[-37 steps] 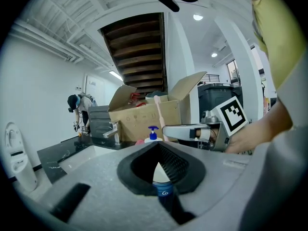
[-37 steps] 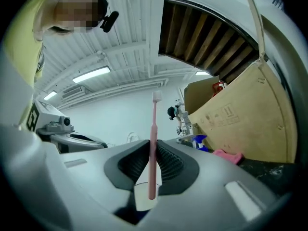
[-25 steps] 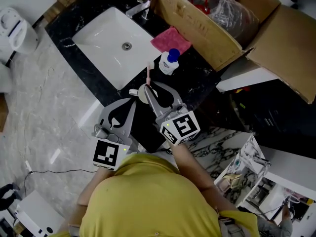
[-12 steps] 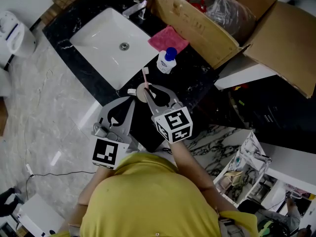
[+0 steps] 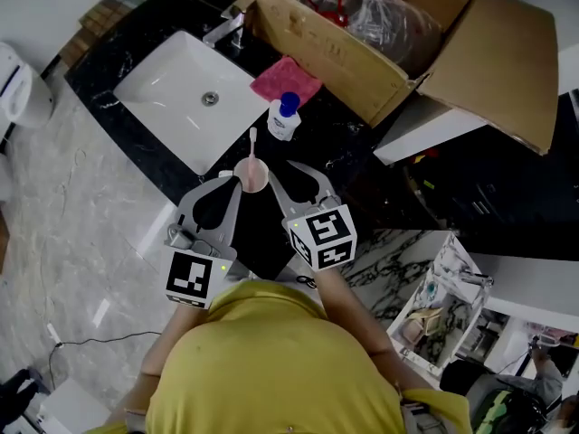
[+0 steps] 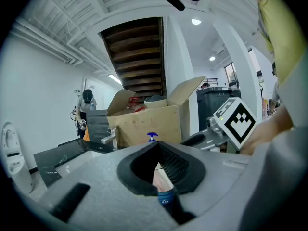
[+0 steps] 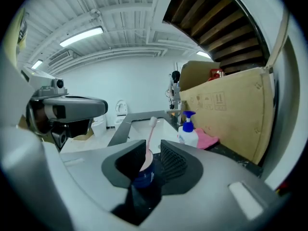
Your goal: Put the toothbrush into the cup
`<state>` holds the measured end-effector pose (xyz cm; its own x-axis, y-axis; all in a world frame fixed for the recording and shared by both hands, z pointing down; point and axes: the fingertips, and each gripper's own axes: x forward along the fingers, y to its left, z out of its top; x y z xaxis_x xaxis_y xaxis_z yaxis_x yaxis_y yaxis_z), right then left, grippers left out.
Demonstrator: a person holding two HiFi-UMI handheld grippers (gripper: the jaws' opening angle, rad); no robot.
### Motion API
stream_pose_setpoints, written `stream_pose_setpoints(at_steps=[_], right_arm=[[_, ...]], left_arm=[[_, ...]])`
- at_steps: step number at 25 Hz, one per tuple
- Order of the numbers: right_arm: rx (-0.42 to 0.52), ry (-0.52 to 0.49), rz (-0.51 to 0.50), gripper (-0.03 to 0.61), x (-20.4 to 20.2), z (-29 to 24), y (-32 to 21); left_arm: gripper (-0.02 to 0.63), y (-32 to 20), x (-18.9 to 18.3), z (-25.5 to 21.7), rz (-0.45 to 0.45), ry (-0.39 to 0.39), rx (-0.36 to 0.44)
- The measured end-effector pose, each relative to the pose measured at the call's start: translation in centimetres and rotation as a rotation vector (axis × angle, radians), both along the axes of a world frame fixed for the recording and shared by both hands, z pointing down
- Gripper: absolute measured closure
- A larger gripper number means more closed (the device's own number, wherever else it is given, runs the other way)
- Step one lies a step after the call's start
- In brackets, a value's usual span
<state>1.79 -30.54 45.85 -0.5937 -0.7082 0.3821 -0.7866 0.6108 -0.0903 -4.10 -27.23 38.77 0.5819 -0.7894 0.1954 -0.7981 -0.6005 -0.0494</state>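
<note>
Toothbrush (image 5: 252, 146) stands upright in the small pink cup (image 5: 251, 176), bristles up, on the black countertop (image 5: 312, 143) just beside the white sink (image 5: 172, 93). The right gripper (image 7: 153, 153) has let go: its jaws have just been opening. In its own view the cup and brush handle sit in the gap between the ridged pads without being pressed. The left gripper (image 6: 156, 159) appears clamped on the cup, steadying it; pink cup wall fills the narrow space between its pads. The main step looks done. What seems left is drawing the right gripper clear without tipping the brush, then freeing the cup.
</note>
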Motion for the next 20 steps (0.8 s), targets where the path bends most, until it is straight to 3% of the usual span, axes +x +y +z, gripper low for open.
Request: stream_pose_setpoints(at_steps=[4, 13, 20], right_arm=[[0.13, -0.013, 0.107, 0.566, 3.1, -3.7, -0.3], [0.421, -0.05, 0.27, 0.566, 8.3, -15.3, 0.5], [0.499, -0.086, 0.284, 0.566, 9.6, -20.2, 3.0]], left_arm=[[0.614, -0.5, 1.0, -1.6, 0.02, 0.011, 0.031], [0.614, -1.7, 2.2, -8.2, 0.004, 0.077, 0.126], [0.614, -0.3, 2.8, -12.6, -0.008, 0.105, 0.187]])
